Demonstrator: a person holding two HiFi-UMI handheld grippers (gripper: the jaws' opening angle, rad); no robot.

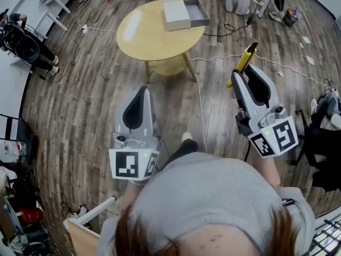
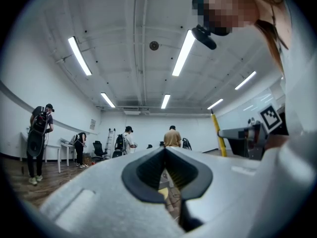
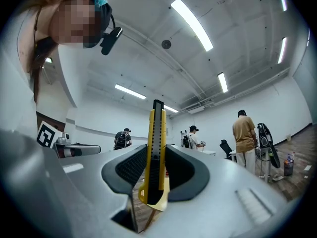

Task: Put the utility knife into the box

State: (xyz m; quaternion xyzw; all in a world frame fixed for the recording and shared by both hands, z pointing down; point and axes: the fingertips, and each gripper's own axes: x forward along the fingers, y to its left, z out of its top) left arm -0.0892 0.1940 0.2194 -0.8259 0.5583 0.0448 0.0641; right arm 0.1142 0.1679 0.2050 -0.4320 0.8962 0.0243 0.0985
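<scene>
A yellow utility knife [image 1: 244,62] [image 3: 157,138] stands upright between the black pads of my right gripper [image 1: 246,78] [image 3: 157,155], which is shut on it; the knife's tip sticks out beyond the jaws. My left gripper [image 1: 141,93] [image 2: 165,155] is held level beside it, its pads together with nothing between them. Ahead in the head view, a round yellow table [image 1: 144,39] carries the box [image 1: 198,14], a grey open tray with a white lid [image 1: 176,15] lying against its left side. Both grippers are well short of the table, over the wooden floor.
White cables [image 1: 224,57] trail across the floor around the table. A person with a black bag [image 1: 24,44] stands at the left by a white desk. Dark gear [image 1: 322,137] sits at the right. Several people [image 3: 243,133] stand across the room.
</scene>
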